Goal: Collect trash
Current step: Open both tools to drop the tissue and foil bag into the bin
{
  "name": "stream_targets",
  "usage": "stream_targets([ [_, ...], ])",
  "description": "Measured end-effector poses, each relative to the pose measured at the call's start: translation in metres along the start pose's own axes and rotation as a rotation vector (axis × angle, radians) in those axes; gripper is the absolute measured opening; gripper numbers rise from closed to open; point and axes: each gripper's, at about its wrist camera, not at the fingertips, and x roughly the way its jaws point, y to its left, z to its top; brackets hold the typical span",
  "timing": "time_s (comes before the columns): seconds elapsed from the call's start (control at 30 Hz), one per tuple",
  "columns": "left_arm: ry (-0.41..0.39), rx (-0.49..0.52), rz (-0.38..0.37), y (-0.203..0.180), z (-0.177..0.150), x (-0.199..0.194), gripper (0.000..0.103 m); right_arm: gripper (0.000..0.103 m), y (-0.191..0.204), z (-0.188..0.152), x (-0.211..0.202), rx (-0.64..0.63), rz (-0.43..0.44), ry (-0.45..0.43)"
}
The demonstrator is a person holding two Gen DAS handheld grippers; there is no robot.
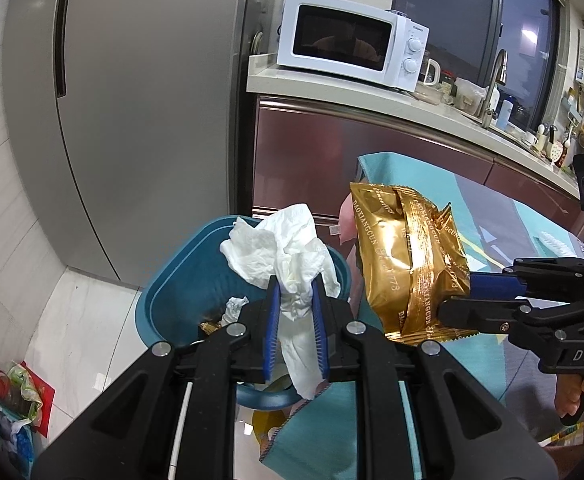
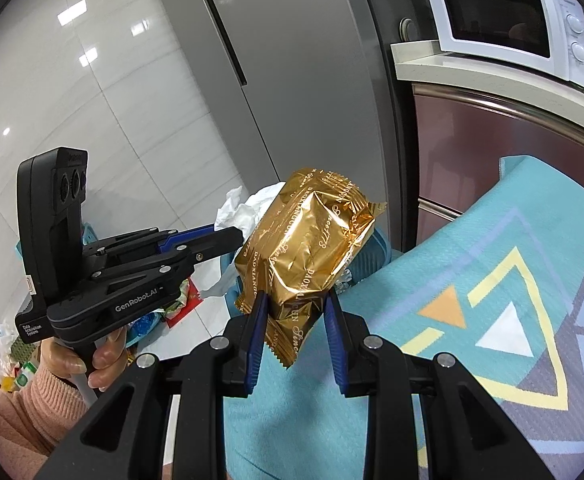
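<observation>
Two pinches are carried: left gripper [image 1: 297, 304] clamps crumpled white tissue [image 1: 288, 252] above the blue plastic bin [image 1: 180, 280], right gripper [image 2: 294, 332] clamps the gold foil wrapper [image 2: 308, 248] beside it; next, release over the bin.

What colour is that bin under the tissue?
The bin is teal blue, clearest in the left wrist view.

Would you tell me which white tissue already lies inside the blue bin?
The small crumpled tissue lying low inside the blue bin; the larger tissue is clamped in the left gripper.
</observation>
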Motion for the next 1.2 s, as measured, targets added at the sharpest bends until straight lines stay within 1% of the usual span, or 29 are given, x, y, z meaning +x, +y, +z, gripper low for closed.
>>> stream_targets([
  [0.57,0.045,-0.051,0.039,0.023,-0.002,0.033,0.018,0.028,0.008,0.018,0.047,-0.017,-0.027,0.095],
  [0.83,0.079,-0.081,0.044,0.036,-0.003,0.061,0.018,0.027,0.009,0.026,0.072,-0.019,-0.051,0.121],
  [1.07,0.110,-0.096,0.046,0.042,-0.009,0.084,0.018,0.028,0.005,0.033,0.090,0.019,-0.049,0.133],
  [1.1,0.117,-0.100,0.045,0.043,-0.010,0.088,0.019,0.028,0.005,0.033,0.092,0.022,-0.051,0.136],
  [1.17,0.131,-0.109,0.041,0.044,-0.012,0.096,0.029,0.031,0.003,0.031,0.096,0.036,-0.050,0.142],
  [1.2,0.136,-0.112,0.044,0.044,-0.013,0.099,0.031,0.034,0.002,0.030,0.097,0.044,-0.050,0.146],
])
